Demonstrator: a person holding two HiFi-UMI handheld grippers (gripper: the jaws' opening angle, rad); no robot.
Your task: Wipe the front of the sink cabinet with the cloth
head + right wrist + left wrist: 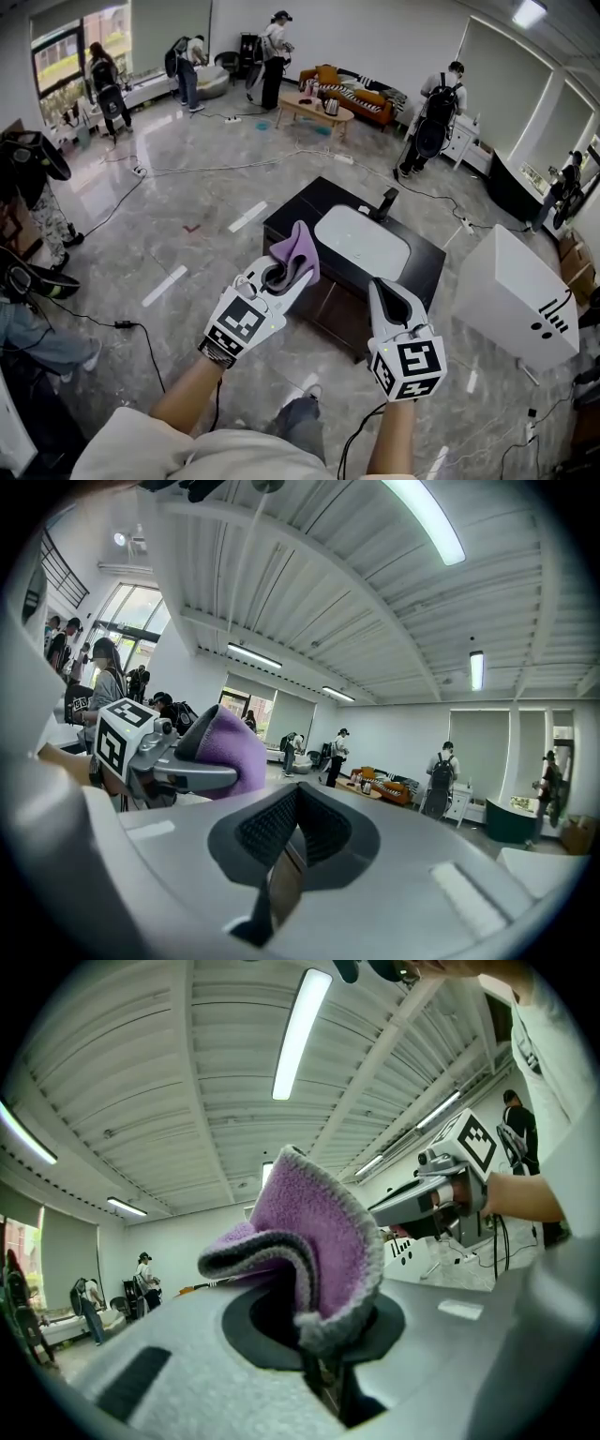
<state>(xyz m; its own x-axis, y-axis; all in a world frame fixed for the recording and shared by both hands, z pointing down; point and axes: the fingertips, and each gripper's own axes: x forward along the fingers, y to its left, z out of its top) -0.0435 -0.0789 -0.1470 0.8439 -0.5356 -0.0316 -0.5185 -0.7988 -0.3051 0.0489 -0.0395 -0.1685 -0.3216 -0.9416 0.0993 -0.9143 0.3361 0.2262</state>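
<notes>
Hovering above marble floor (202, 178), left hand-held gripper (284, 274) clamps cloth (299, 247); right hand-held gripper (385, 289) clenched.

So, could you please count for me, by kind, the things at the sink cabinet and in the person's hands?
cloth: 1, purple, gripped in the left tongs
tongs: 2, the left tongs and the right tongs, which are shut on nothing
cabinet: 1, dark
sink: 1, white
tap: 1, black
Total: 6

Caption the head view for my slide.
Left tongs shut on a purple cloth, right tongs shut and empty, both held up before the dark sink cabinet.
</notes>
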